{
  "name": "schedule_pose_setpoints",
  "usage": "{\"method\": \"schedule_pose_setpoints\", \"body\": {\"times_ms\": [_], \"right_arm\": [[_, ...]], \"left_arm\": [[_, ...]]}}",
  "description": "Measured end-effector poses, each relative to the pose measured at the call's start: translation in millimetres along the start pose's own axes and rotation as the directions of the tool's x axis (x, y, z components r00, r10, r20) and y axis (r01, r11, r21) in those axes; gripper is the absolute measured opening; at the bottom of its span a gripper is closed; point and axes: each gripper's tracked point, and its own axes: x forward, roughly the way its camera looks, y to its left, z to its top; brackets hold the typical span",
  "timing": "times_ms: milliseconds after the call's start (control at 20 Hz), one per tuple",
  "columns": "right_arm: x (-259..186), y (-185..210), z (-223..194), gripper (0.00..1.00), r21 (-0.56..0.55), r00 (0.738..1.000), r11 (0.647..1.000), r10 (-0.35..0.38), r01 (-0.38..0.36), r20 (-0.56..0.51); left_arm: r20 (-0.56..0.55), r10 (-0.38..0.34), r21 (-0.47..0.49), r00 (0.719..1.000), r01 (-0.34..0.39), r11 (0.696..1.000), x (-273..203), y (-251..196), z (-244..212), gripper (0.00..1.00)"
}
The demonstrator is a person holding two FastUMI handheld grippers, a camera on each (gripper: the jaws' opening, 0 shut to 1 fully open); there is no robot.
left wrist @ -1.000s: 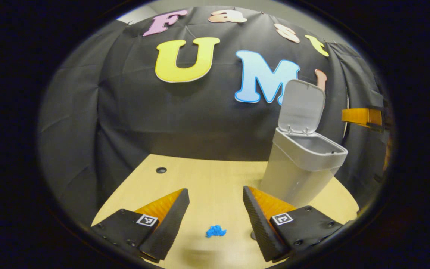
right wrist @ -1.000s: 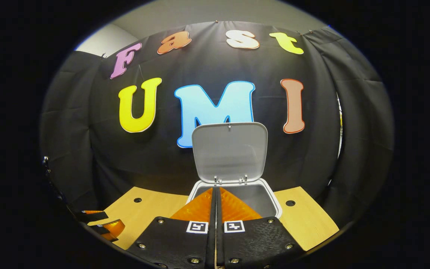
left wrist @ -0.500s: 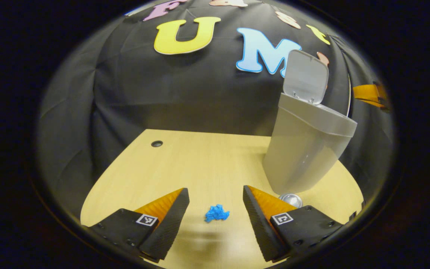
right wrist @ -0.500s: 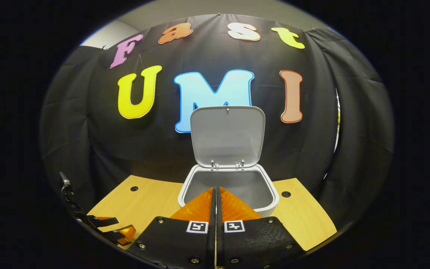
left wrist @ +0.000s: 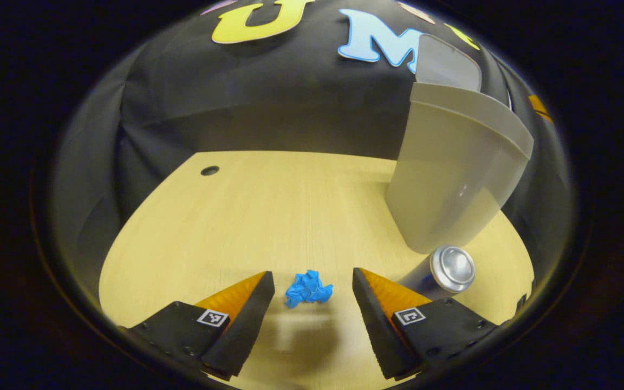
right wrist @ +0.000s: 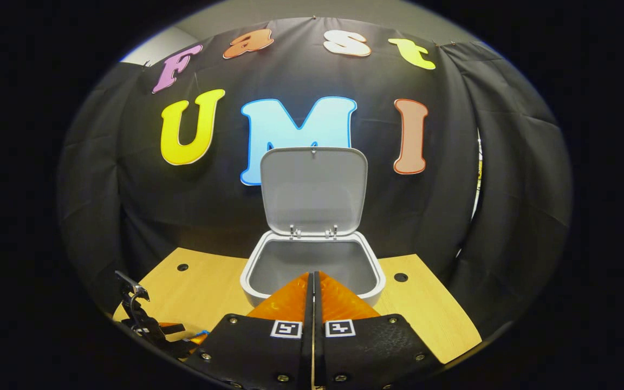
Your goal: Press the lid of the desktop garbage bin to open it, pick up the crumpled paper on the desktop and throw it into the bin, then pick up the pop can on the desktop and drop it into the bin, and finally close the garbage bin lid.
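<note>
Jaws of the left gripper (left wrist: 312,281) stand apart just above the table (left wrist: 236,216), beside the open bin (left wrist: 453,179) and the pop can (left wrist: 444,271), straddling the crumpled paper (left wrist: 308,289), likely light and soft enough to pinch anywhere; the right gripper (right wrist: 312,281) is closed, empty.

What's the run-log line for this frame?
bin lid: open | left gripper: open, straddling crumpled paper on desk | right gripper: shut, empty | pop can: beside bin, on desk
</note>
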Motion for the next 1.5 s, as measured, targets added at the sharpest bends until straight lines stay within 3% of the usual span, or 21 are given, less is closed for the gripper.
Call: {"method": "schedule_pose_setpoints", "body": {"times_ms": [250,550,600,700,750,900,1300,1450,1500], "right_arm": [[-6.2,-21.8,-2.7,0.01,-0.003,0.999,0.999,-0.046,0.046,-0.014],[-10.1,-33.6,-11.2,0.01,0.008,0.997,0.998,-0.067,0.068,-0.037],[-10.9,-34.2,-12.9,0.01,0.007,0.997,0.998,-0.067,0.068,-0.040],[-11.8,-34.7,-15.7,0.01,0.003,0.997,0.998,-0.067,0.067,-0.047],[-12.0,-35.0,-16.3,0.02,0.002,0.997,0.998,-0.066,0.066,-0.049],[-13.6,-35.4,-20.1,0.01,0.003,0.996,0.998,-0.064,0.064,-0.054],[-13.1,-35.3,-26.4,0.01,0.011,0.996,0.998,-0.057,0.058,-0.070],[-10.4,-36.1,-30.0,0.01,0.014,0.995,0.998,-0.058,0.059,-0.082],[-8.5,-36.0,-32.0,0.01,0.014,0.994,0.998,-0.058,0.060,-0.087]], "left_arm": [[-0.052,0.015,0.005,0.999,-0.015,1.000,14.8,1.0,-23.6,0.97],[-0.077,0.034,0.019,0.996,-0.032,0.999,20.2,1.4,-34.6,0.92],[-0.076,0.042,0.021,0.996,-0.040,0.999,20.6,2.9,-34.4,0.82],[-0.076,0.047,0.023,0.996,-0.046,0.999,21.7,3.7,-34.7,0.72],[-0.073,0.065,0.029,0.995,-0.063,0.998,21.3,7.9,-34.1,0.63],[-0.065,0.073,0.029,0.995,-0.071,0.997,19.6,8.8,-30.9,0.11],[-0.044,0.065,0.048,0.997,-0.063,0.997,15.9,3.1,-23.2,0.14],[-0.034,0.083,0.061,0.996,-0.081,0.995,19.4,7.1,-16.5,0.10],[-0.023,0.067,0.062,0.997,-0.066,0.996,16.8,3.9,-15.4,0.24]]}}
